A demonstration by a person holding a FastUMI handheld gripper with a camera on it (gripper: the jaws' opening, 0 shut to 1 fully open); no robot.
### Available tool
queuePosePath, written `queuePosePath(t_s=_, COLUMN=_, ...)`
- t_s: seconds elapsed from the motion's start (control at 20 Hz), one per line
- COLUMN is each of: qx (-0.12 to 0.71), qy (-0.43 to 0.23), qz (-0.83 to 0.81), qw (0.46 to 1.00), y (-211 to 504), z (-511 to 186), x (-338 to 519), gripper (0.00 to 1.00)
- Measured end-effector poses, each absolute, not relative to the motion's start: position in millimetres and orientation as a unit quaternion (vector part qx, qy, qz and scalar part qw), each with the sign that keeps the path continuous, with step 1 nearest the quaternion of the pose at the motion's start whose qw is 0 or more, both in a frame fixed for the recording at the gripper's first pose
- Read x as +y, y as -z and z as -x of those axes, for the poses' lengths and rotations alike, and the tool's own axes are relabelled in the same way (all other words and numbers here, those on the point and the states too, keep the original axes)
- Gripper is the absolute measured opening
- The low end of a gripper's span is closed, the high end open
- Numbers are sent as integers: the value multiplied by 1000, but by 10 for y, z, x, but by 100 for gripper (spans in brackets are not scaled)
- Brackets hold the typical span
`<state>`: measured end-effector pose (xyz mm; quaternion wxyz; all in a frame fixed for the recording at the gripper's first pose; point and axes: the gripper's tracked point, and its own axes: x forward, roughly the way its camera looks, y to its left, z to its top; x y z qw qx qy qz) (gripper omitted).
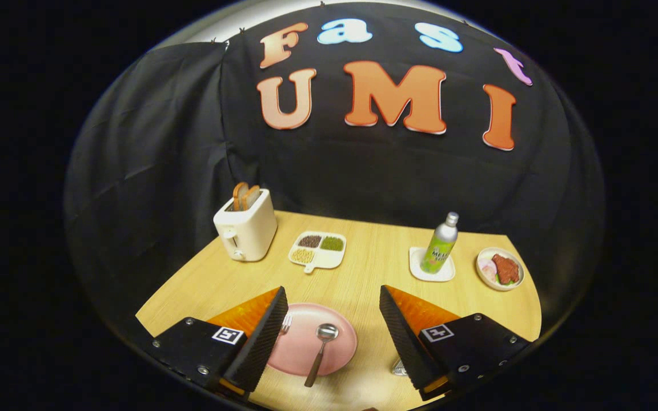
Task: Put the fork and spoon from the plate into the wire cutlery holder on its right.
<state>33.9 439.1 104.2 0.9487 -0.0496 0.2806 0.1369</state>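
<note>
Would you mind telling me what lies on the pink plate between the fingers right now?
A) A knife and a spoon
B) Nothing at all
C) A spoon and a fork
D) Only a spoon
C: the spoon lies across the pink plate, and the fork peeks out beside one finger; the gripper is open, its fingers spread to either side of the plate and touching neither piece.

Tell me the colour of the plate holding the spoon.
Pink; the plate lies between the open gripper fingers in the gripper view.

light: bright, overhead | shadows: soft | focus: sharp | edges: fisheye-bent
</note>
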Motion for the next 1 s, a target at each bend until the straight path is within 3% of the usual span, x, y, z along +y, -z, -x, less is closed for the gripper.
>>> queuePosePath(t_s=0.2, qx=366, qy=-151, qz=81, qw=915, y=-542, z=-284, x=4517, gripper=96)
queuePosePath(t_s=0.5, qx=504, qy=-155, qz=112, qw=843, y=203, z=-43, x=4549, gripper=83)
queuePosePath(t_s=0.8, qx=603, qy=-128, qz=114, qw=779, y=739, z=127, x=4473, gripper=64)
queuePosePath(t_s=1.0, qx=651, qy=-117, qz=93, qw=745, y=951, z=227, x=4504, gripper=39)
